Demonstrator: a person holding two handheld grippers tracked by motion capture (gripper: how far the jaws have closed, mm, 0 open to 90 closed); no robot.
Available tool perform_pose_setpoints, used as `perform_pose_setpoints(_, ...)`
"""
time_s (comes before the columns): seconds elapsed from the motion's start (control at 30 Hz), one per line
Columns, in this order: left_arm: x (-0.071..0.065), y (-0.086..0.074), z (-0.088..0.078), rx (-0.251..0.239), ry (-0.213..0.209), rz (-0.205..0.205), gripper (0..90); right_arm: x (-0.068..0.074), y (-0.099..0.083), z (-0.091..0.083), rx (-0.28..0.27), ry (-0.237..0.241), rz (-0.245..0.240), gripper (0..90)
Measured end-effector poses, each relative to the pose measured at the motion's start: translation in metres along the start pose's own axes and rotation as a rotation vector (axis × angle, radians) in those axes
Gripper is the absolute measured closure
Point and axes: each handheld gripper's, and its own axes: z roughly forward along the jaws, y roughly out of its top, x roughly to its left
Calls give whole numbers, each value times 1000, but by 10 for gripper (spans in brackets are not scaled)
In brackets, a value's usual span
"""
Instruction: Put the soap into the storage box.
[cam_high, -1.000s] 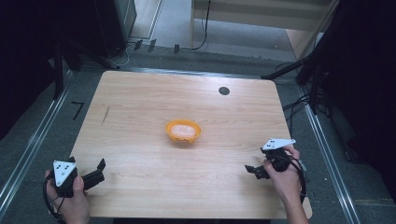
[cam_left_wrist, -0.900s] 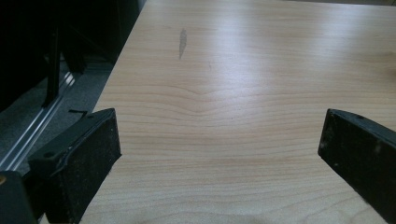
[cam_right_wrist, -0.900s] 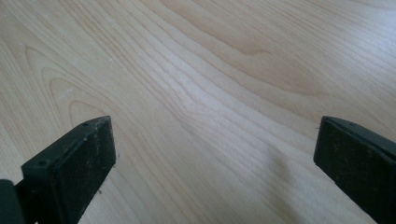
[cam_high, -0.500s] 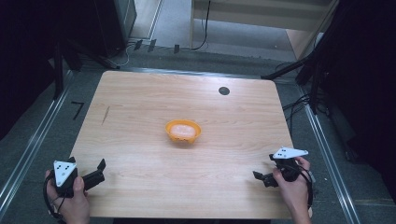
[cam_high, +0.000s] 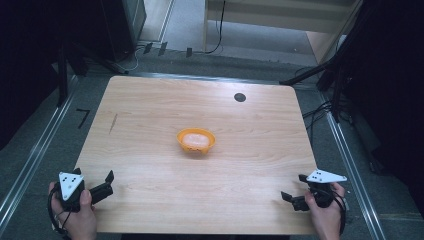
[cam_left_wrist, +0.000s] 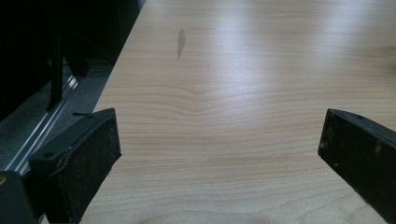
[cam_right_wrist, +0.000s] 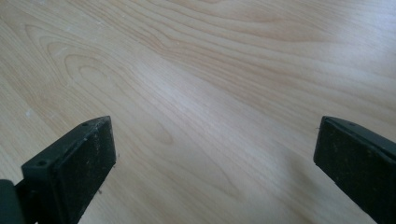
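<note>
The left gripper (cam_high: 102, 184) was held over the near left corner of the wooden table (cam_high: 150, 115), with its jaws spread wide apart and nothing between them. In the left gripper view (cam_left_wrist: 219, 154), only bare wood grain lay between the two black jaws, and a small dark mark (cam_left_wrist: 180, 41) on the tabletop sat well ahead of the left-hand jaw. The right gripper (cam_high: 294, 194) was held over the near right corner of the table, its jaws likewise set fully apart and empty. In the right gripper view (cam_right_wrist: 215, 158), the span between the jaws contained only tabletop. The orange bowl (cam_high: 196, 141) stood upright near the centre of the table, well ahead of both sets of jaws and well apart from each; it lay to the right of the left gripper's jaw line and to the left of the right gripper's. The bowl held a pale content (cam_high: 195, 139) that could not be identified. A small round black disc (cam_high: 240, 97) lay on the table beyond the bowl, farther from both jaws than the bowl was. Each gripper was gripped by a hand, left hand (cam_high: 77, 217) and right hand (cam_high: 325, 220), and a grey three-cornered plate topped each unit
</note>
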Motion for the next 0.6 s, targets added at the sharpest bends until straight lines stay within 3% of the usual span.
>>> perform_pose_setpoints(0.6,-1,0,0,-2,-4,4,0,-11,-36,-28,-65,-32,49,0)
